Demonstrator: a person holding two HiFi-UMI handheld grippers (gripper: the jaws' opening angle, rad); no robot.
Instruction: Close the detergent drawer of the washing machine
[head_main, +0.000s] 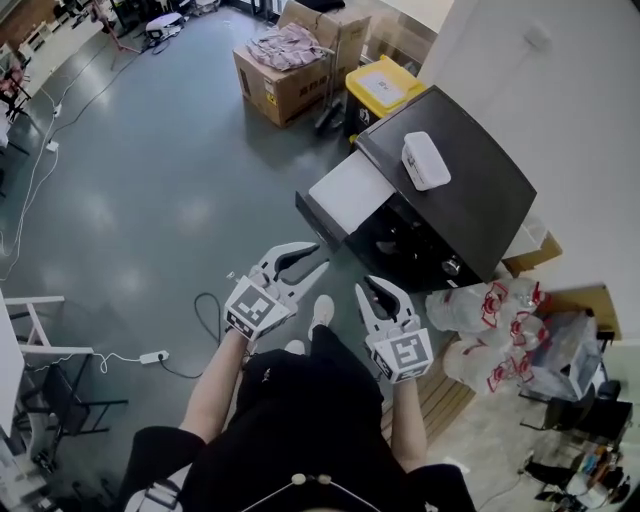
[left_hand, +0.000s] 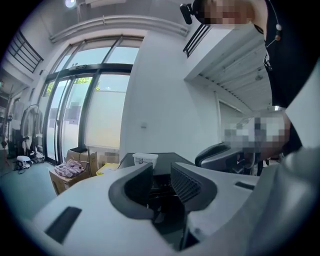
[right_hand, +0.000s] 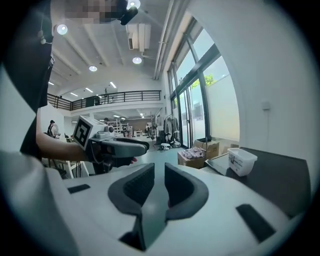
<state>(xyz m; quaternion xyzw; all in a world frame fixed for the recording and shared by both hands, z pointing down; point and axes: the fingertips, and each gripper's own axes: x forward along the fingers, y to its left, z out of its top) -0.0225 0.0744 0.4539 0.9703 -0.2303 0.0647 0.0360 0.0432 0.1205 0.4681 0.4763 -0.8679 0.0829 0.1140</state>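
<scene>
The washing machine (head_main: 470, 200) stands at the right with a dark top and a white tub (head_main: 425, 160) on it. Its detergent drawer (head_main: 350, 188) is pulled out toward the left, its white top showing. Both grippers hang side by side in front of the machine, below the drawer and apart from it. The left gripper (head_main: 318, 257) has its jaws apart and empty; in its own view (left_hand: 161, 172) it looks at the machine top (left_hand: 165, 159) and the tub (left_hand: 145, 159). The right gripper (head_main: 372, 287) (right_hand: 159, 172) shows a narrow empty gap between its pads.
Cardboard boxes with clothes (head_main: 290, 60) and a yellow bin (head_main: 385, 85) stand beyond the machine. White plastic bags (head_main: 480, 310) lie to its right. A power strip with cable (head_main: 155, 357) lies on the grey floor at left, near a white rack (head_main: 30, 330).
</scene>
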